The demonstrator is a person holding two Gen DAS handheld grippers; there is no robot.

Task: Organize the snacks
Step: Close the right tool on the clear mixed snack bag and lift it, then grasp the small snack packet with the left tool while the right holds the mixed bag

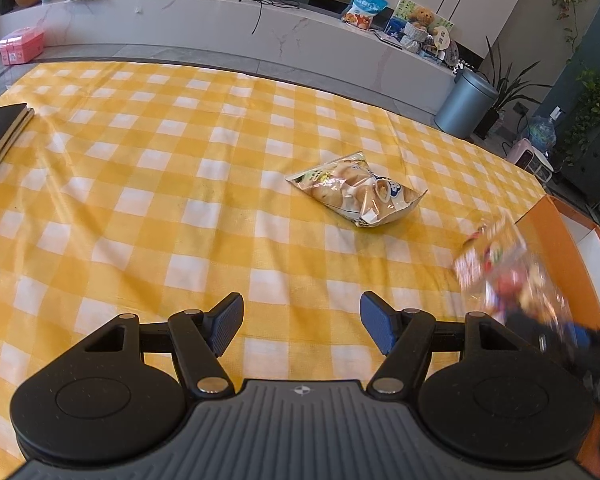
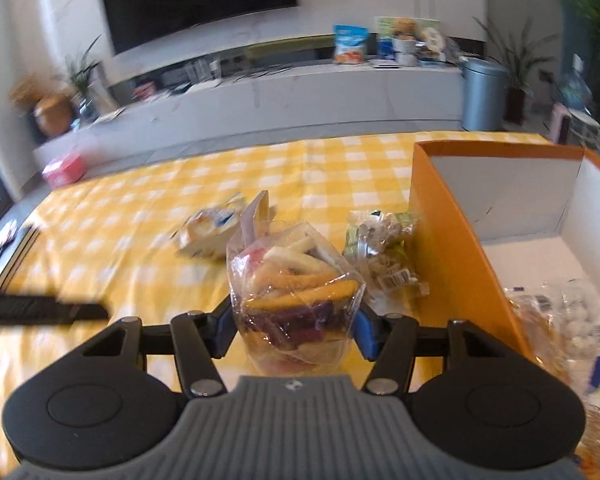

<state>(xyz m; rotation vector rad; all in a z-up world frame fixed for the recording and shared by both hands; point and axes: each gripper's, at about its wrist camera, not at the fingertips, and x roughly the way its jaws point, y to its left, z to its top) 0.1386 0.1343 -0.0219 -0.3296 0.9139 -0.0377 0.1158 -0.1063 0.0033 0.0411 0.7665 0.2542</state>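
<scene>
Right gripper point(image 2: 296, 324) pinches the clear bag of mixed chips point(image 2: 296, 296), its long axis upright between the pads; the orange box point(image 2: 452, 232) lies just to its right (the nearer arm for the drop). Left gripper point(image 1: 302, 322) is spread, empty, with the bread packet point(image 1: 358, 190) ahead on the bench point(image 1: 140, 184).

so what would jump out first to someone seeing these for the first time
The yellow checked tablecloth fills both views. In the right wrist view, the right gripper is shut on a clear bag of mixed chips, close to the orange box on its right, which already holds packets. In the left wrist view, the left gripper hangs open and empty, with a snack packet lying on the cloth ahead.
</scene>
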